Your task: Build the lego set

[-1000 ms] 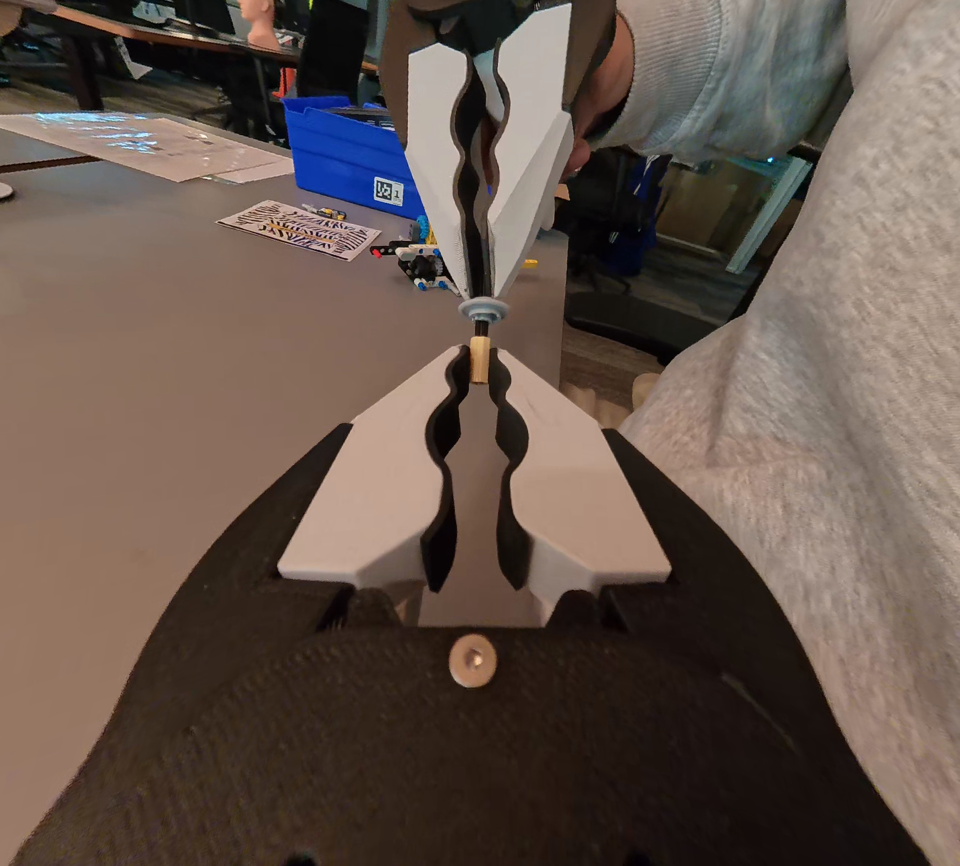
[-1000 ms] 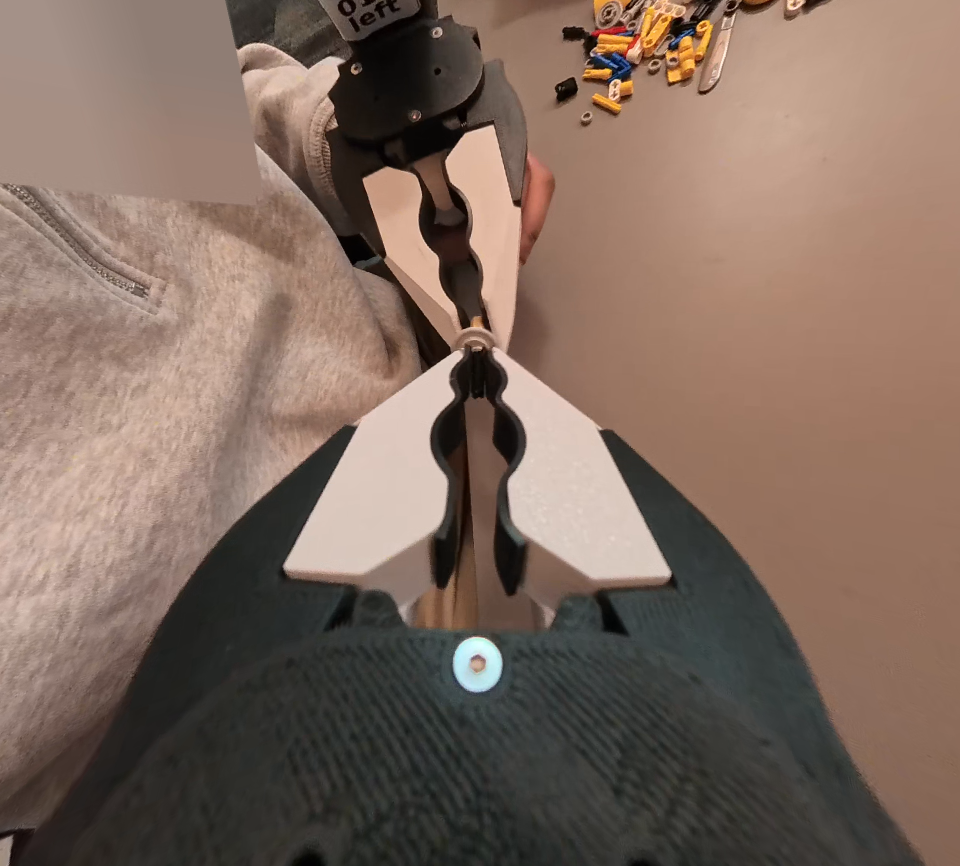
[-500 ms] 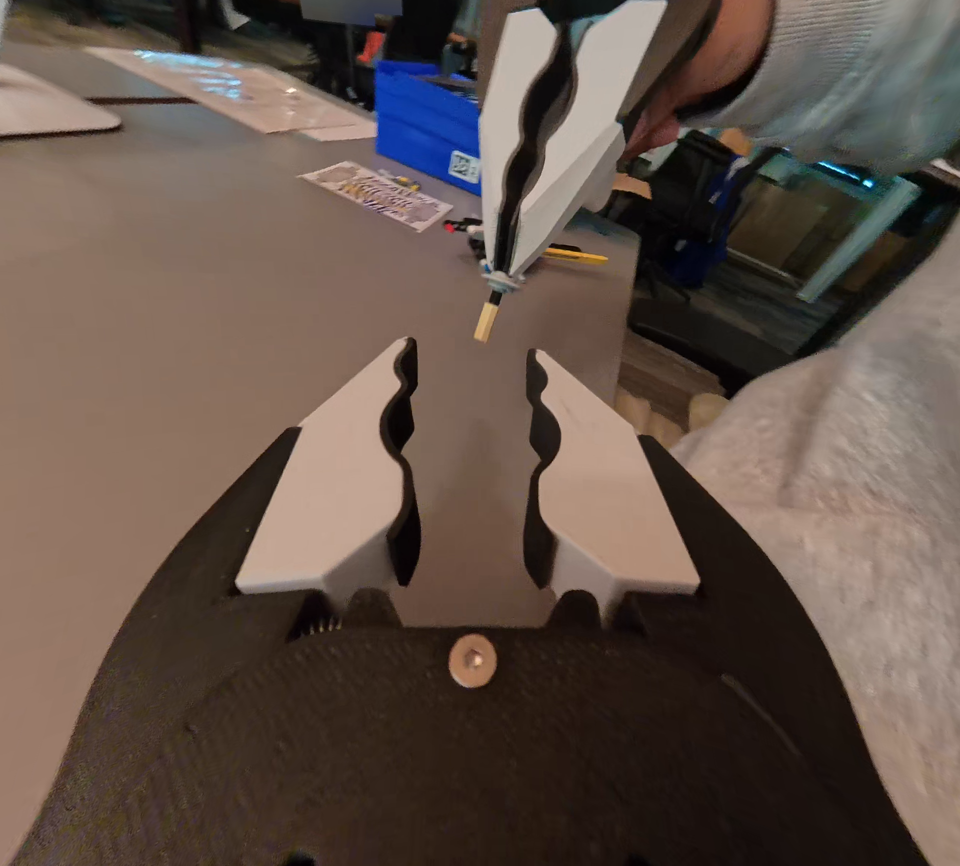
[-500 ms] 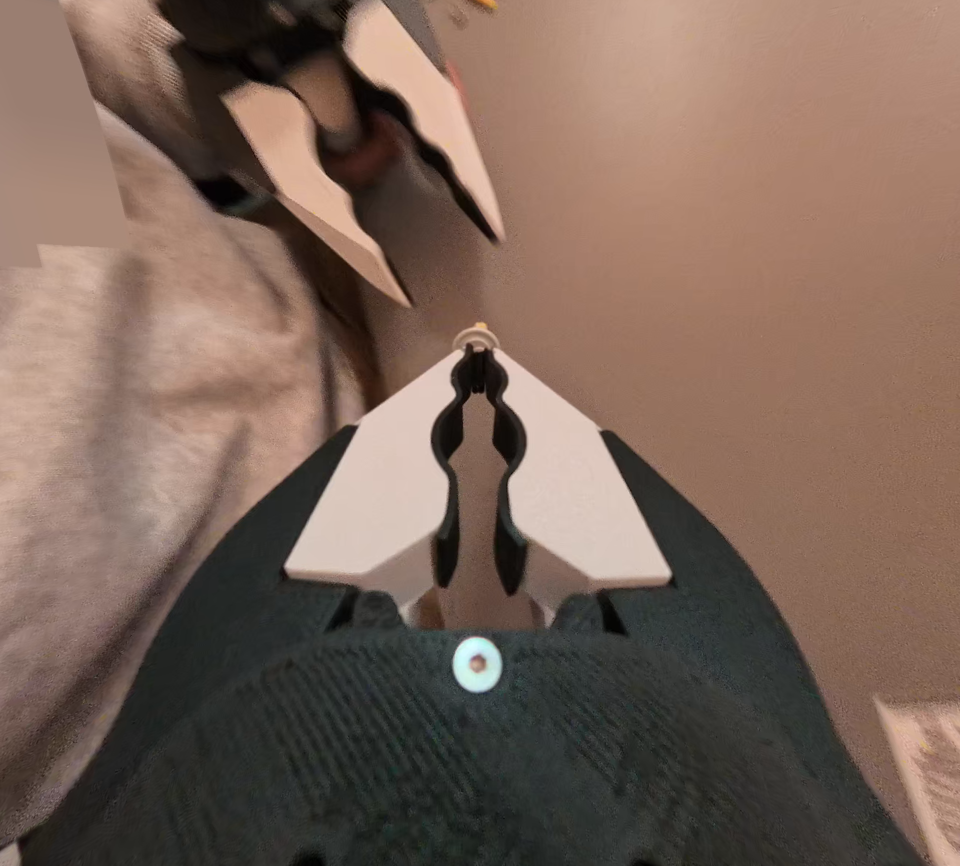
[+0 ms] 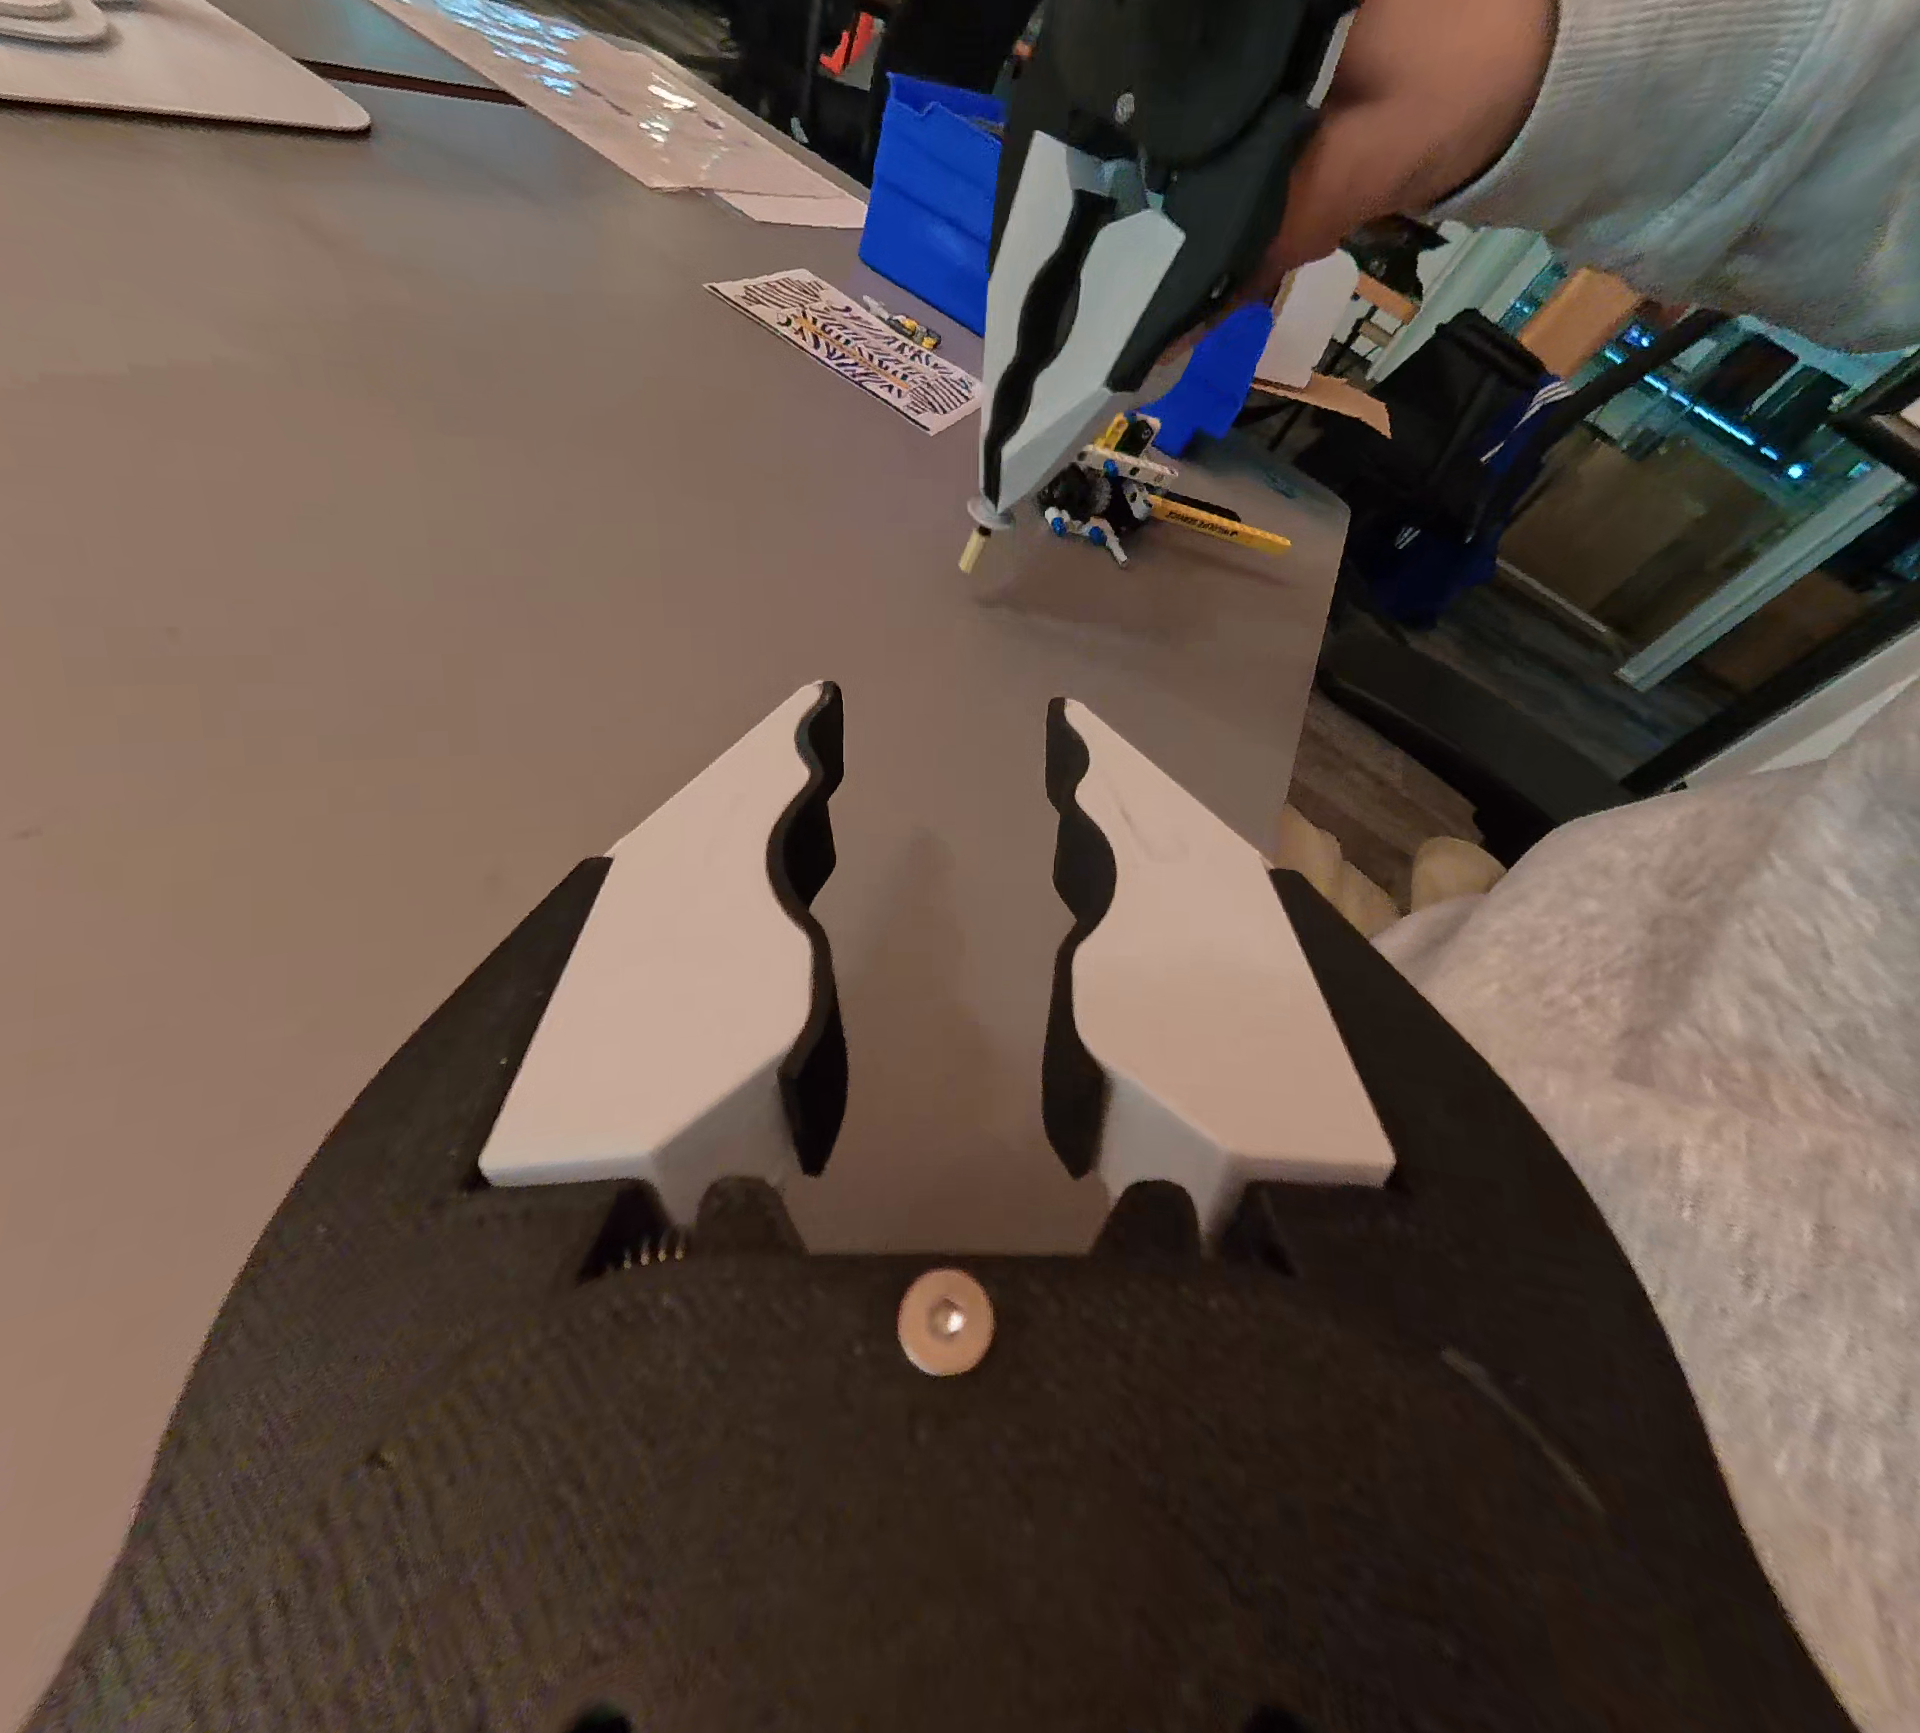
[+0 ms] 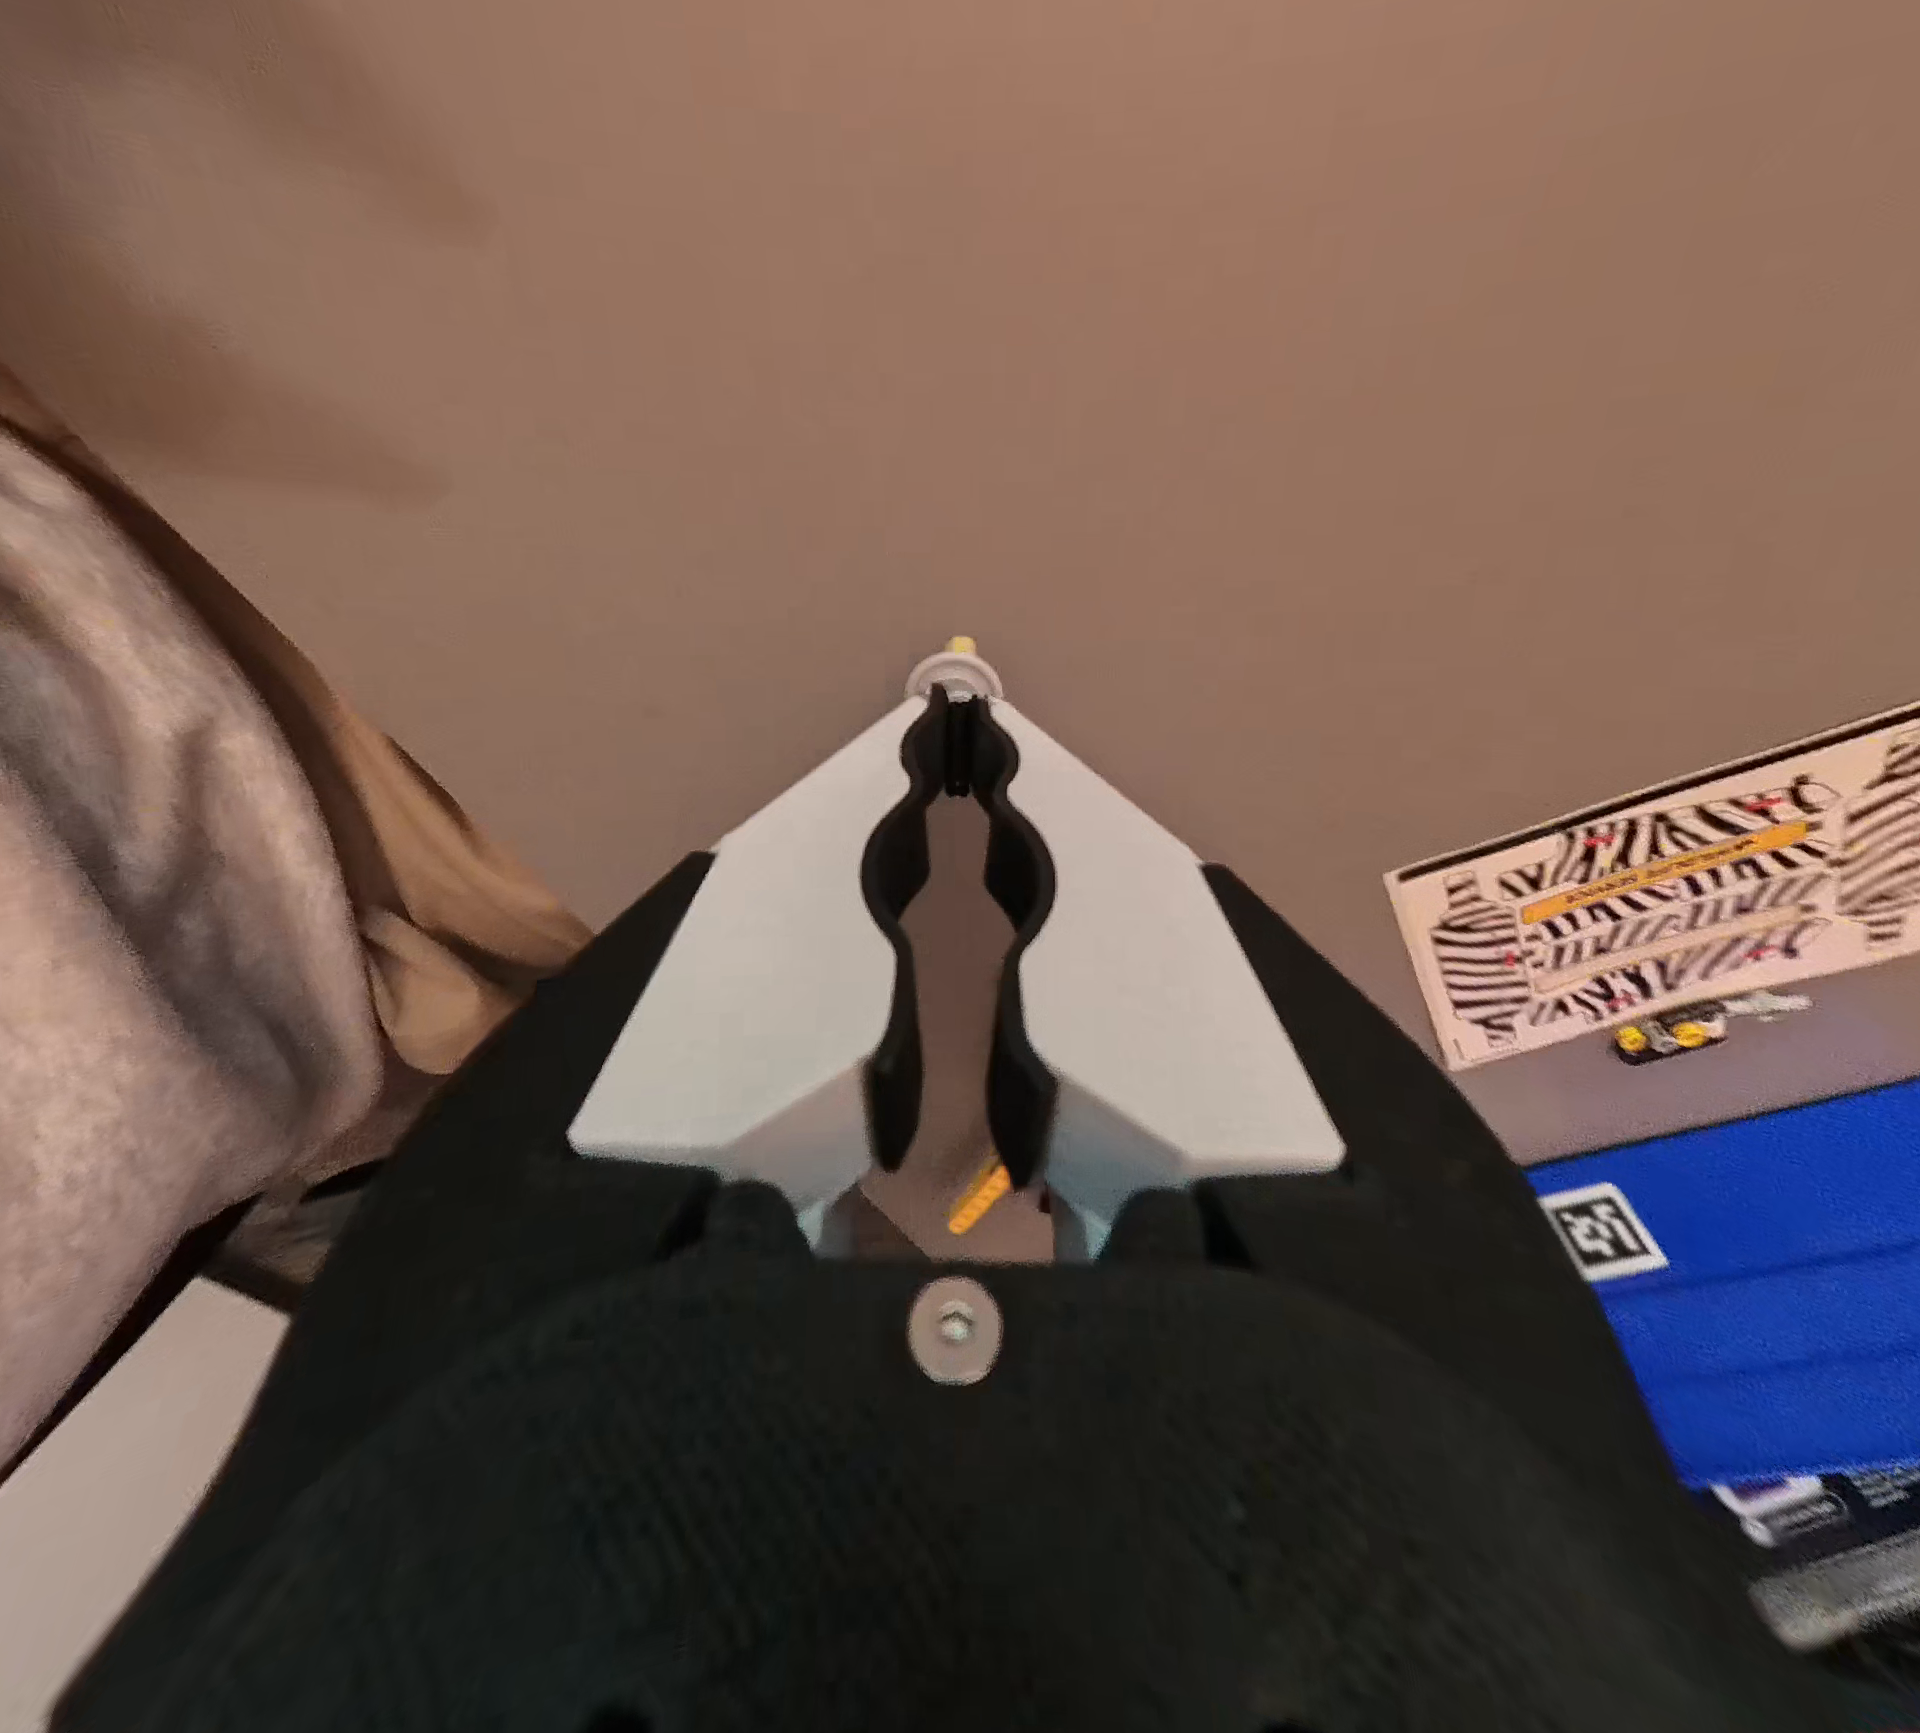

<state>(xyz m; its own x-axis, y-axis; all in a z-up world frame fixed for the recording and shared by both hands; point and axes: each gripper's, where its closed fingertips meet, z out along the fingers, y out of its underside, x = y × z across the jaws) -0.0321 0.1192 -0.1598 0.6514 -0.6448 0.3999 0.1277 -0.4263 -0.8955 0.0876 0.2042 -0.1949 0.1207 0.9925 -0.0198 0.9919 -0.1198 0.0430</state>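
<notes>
Far off to the left of the fingers, a flat white stand base sits on the smooth grey table. Nearer, the left gripper has its two white fingers spread wide with nothing between them. Past their tips lies a paper sheet with black zebra stripes, and behind it a blue plastic bin. The right gripper points down just above the table, held by a hand in a grey sleeve. Its fingers are pressed together, pinching a small black lego axle with a grey ring and a tan tip. Just to the right of those fingers sits a small lego build of black, white, blue and yellow pieces.
</notes>
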